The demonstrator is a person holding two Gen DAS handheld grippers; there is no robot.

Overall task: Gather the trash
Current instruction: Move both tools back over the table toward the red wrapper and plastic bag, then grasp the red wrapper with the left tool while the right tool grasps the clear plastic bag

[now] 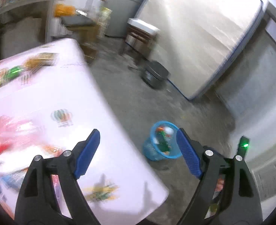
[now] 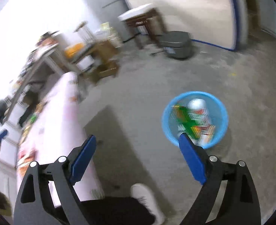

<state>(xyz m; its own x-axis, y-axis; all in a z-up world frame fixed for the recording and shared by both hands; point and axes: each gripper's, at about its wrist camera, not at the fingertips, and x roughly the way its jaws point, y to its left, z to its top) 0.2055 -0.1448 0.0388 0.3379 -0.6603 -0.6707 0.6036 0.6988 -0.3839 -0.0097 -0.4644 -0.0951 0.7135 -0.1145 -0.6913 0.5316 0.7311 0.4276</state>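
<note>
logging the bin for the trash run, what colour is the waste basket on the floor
Light blue; the waste basket shows best in the right wrist view, with wrappers inside.

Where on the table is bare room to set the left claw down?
Bare cloth runs along the table edge nearest the blue basket, around the balloon print. Crowded: red wrapper side and far-corner packets.
</note>
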